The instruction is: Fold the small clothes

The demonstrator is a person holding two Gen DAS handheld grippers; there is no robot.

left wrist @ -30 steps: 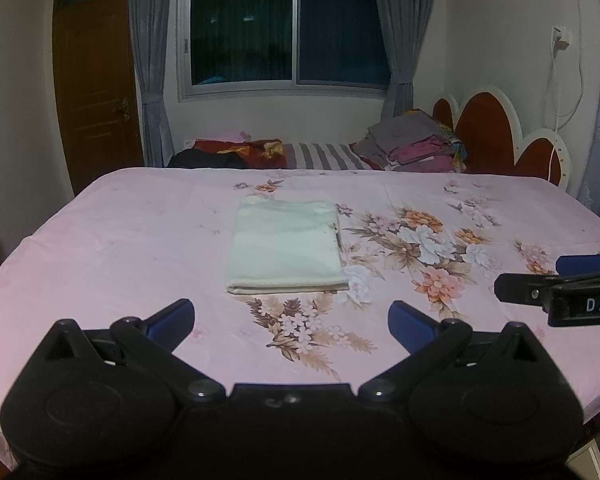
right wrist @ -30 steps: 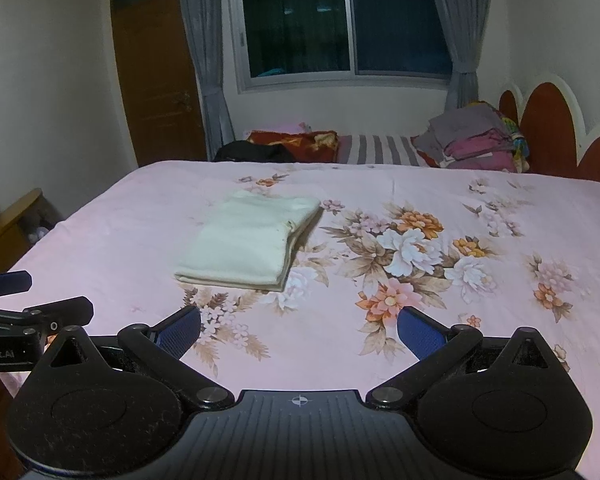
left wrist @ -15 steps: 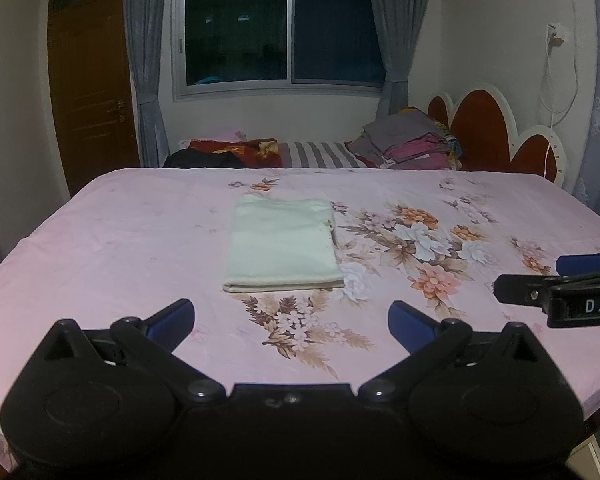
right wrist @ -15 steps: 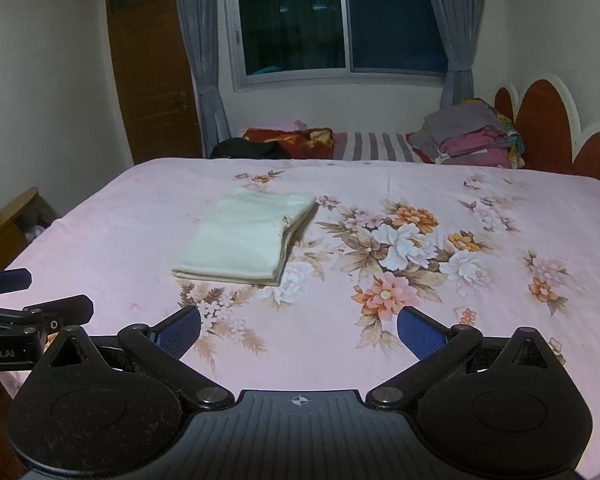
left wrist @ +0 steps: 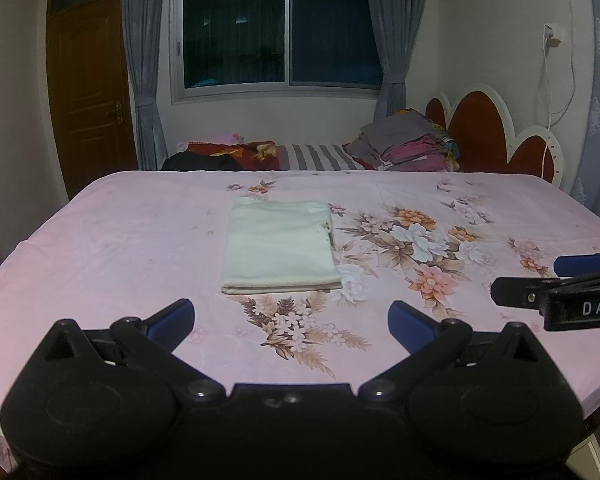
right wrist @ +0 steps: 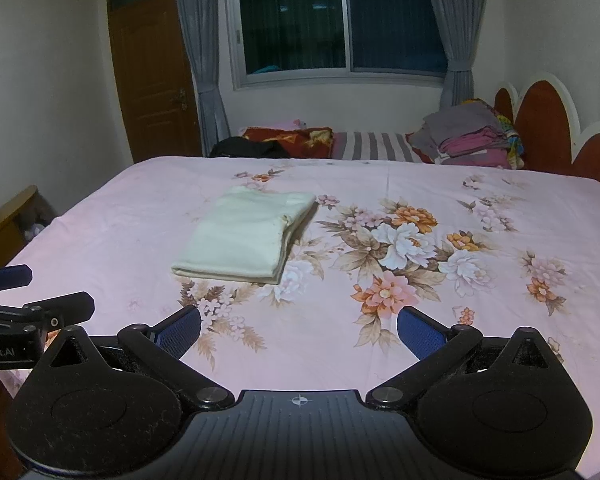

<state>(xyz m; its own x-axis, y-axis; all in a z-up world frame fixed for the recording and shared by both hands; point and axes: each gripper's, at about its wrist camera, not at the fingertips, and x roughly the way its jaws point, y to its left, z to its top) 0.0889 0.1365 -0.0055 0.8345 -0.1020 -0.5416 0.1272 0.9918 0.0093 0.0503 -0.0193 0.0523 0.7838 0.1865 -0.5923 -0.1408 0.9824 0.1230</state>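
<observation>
Barely anything's shifted: left gripper (left wrist: 291,317) and right gripper (right wrist: 299,328) still hang spread wide and empty, folded cream garment (left wrist: 279,247) ahead on the bed (left wrist: 100,240), fold apparently finished.

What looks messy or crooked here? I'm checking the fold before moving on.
Nothing stands out. The cream cloth lies flat as a neat rectangle on the pink sheet, its layers slightly offset at the right edge. Both the left gripper and the right gripper are open and empty.
</observation>
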